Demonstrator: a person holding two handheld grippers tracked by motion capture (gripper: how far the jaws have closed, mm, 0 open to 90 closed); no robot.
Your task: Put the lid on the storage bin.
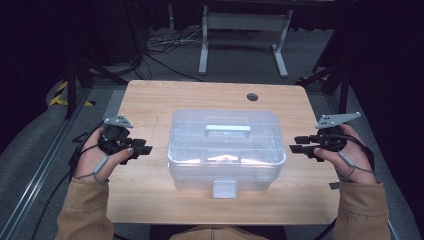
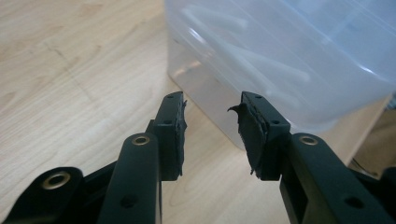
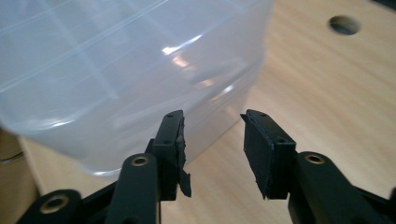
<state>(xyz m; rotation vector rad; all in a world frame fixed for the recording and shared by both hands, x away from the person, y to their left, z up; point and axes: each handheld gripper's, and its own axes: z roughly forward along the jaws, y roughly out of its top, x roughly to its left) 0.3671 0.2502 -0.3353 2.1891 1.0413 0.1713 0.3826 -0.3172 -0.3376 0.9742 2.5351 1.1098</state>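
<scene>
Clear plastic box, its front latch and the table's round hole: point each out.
clear plastic box [image 1: 190,131], high view, lid's left part
front latch [image 1: 224,189], high view, its middle
round hole [image 1: 252,96], high view, its centre

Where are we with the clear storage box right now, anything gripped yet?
Done: the clear box stands mid-table with lid on and front latch down. In hand: nothing; the left gripper and right gripper flank its ends, open and clear of it, with bare table between the jaws. Left: probably closing in on the box; its handle is untouched.
</scene>
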